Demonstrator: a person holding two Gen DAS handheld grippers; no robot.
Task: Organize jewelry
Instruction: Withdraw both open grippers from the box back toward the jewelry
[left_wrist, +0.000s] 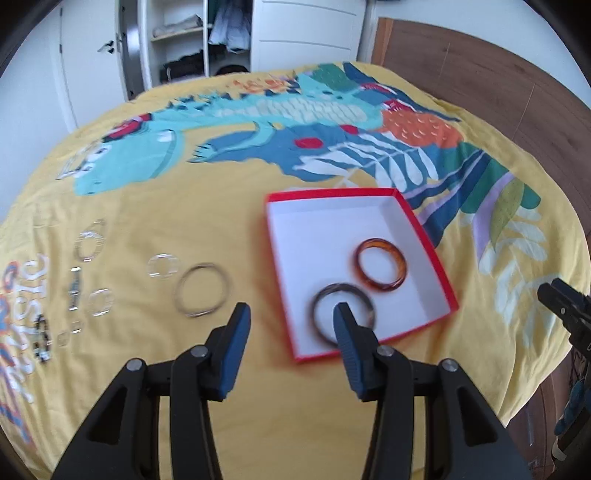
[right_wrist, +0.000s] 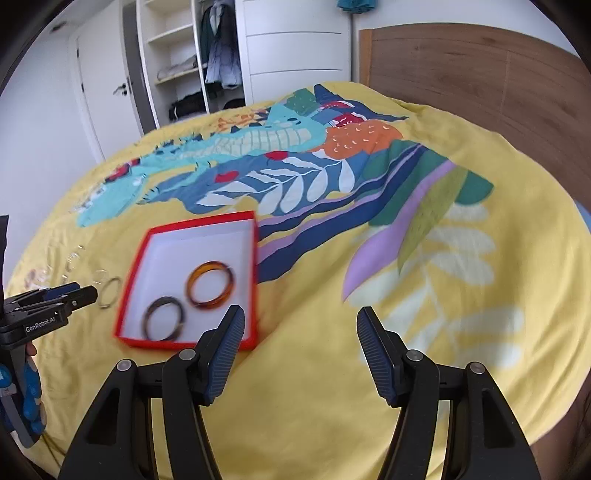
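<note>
Bedding comes first: a yellow bedspread (left_wrist: 258, 387) printed with a big turquoise and blue dinosaur covers the bed, with a wooden headboard (left_wrist: 480, 85) at its right side and an open white wardrobe (left_wrist: 192, 40) beyond its far edge.

On the spread lies a shallow red box (left_wrist: 439, 258) with a white inside. Two bangles lie flat in it, side by side and just about touching: an amber tortoiseshell bangle (left_wrist: 381, 270) farther in, and a dark bangle (left_wrist: 343, 314) near the box's front edge.

Left of the box, on the bare spread, lies a silver bangle (left_wrist: 202, 290). Farther left sit several clear rings (left_wrist: 164, 266), near one another, and at the far left a dark beaded piece (left_wrist: 42, 338) too blurred to name.

Left gripper (left_wrist: 291, 317) hangs above the front of the box, its blue-padded fingers (left_wrist: 232, 354) standing well apart with nothing between them; the right finger overlaps the dark bangle in the view but does not grip it.

Right gripper (right_wrist: 299, 319) is above bare yellow spread to the right of the box, its fingers (right_wrist: 376, 354) spread wide and empty.
</note>
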